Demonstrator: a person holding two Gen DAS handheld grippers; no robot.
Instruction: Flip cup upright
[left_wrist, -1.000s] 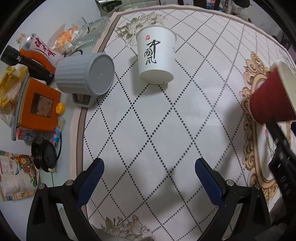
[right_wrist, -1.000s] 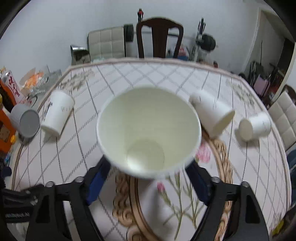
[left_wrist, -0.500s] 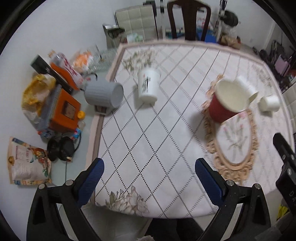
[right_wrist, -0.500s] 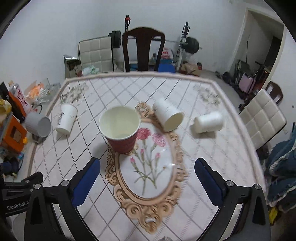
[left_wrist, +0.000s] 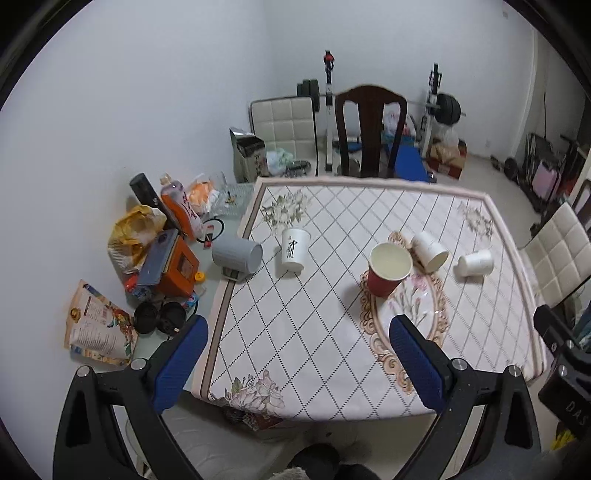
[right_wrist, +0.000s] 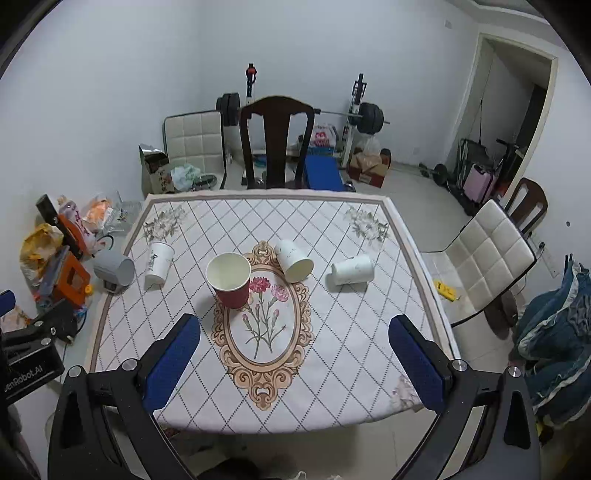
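Red cup (right_wrist: 229, 278) now stands upright on the desk (right_wrist: 332, 332), released a second ago; right tongs (right_wrist: 293, 356) and left tongs (left_wrist: 295, 363) both spread, empty, pulled back; task apparently complete.

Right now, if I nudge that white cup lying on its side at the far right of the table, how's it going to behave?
The white cup lies on its side on the flat tablecloth, so it will probably roll, likely curving since it looks tapered. It looks like thin paper, so probably light and easily crushed by firm jaws. Nothing touches it, so nothing would stop it.
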